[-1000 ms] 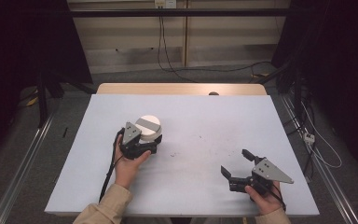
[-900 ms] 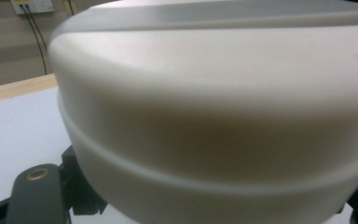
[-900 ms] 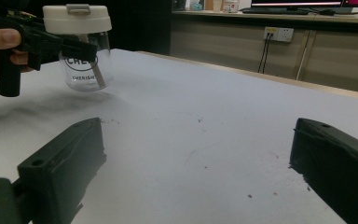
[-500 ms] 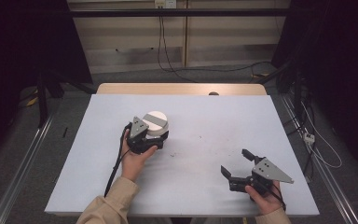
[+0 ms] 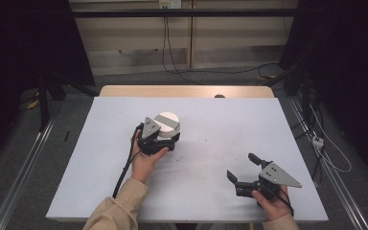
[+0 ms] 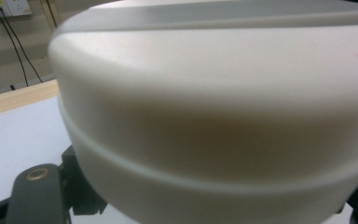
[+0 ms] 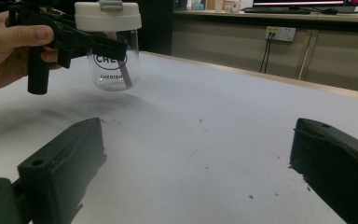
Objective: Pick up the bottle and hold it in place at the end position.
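Observation:
A clear glass jar (image 5: 166, 123) with a white lid (image 7: 107, 16) and dark printed lettering sits in my left gripper (image 5: 168, 138), left of the table's middle. The jaws are shut on the jar just under the lid. In the right gripper view the jar (image 7: 114, 60) hangs low over the table, and I cannot tell whether its base touches. The lid (image 6: 214, 116) is blurred and very close in the left gripper view. My right gripper (image 5: 242, 166) rests near the front right of the table, open, with only bare table between its jaws (image 7: 198, 177).
The white table top (image 5: 220, 124) has a wooden strip (image 5: 187, 91) along its far edge. A few dark specks lie near the right gripper. Cables and wall sockets (image 7: 279, 32) lie beyond the far edge. Metal rails run along both sides of the table.
My left hand has carried the jar to the right and slightly away from the person. The right gripper has stayed where it was, still open.

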`<state>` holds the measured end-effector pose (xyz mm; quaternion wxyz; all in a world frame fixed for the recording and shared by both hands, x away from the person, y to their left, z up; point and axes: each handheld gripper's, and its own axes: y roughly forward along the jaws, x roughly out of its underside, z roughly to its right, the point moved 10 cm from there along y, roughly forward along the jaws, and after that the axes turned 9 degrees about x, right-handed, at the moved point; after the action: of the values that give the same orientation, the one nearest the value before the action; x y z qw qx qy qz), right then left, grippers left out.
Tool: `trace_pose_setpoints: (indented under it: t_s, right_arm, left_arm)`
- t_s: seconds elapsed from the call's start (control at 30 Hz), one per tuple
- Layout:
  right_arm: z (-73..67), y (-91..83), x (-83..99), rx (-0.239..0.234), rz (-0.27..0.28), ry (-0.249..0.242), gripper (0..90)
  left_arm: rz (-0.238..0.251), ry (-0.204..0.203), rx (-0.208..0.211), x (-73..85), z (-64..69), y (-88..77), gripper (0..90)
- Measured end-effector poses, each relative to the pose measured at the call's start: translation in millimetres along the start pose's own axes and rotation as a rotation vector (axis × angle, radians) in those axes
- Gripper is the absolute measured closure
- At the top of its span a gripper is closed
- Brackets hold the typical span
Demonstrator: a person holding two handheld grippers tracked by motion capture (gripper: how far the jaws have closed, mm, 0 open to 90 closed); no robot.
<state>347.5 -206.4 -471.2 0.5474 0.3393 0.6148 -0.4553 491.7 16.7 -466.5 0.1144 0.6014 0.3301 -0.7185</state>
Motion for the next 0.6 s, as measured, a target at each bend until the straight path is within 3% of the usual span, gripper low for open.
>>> trace_pose_setpoints:
  t_s: [0.6]
  right_arm:
    - [0.2,0.3,0.0,-0.004,0.001,0.002,2.4]
  left_arm:
    - [-0.020,-0.004,-0.003,5.8,1.8,13.0,18.6]
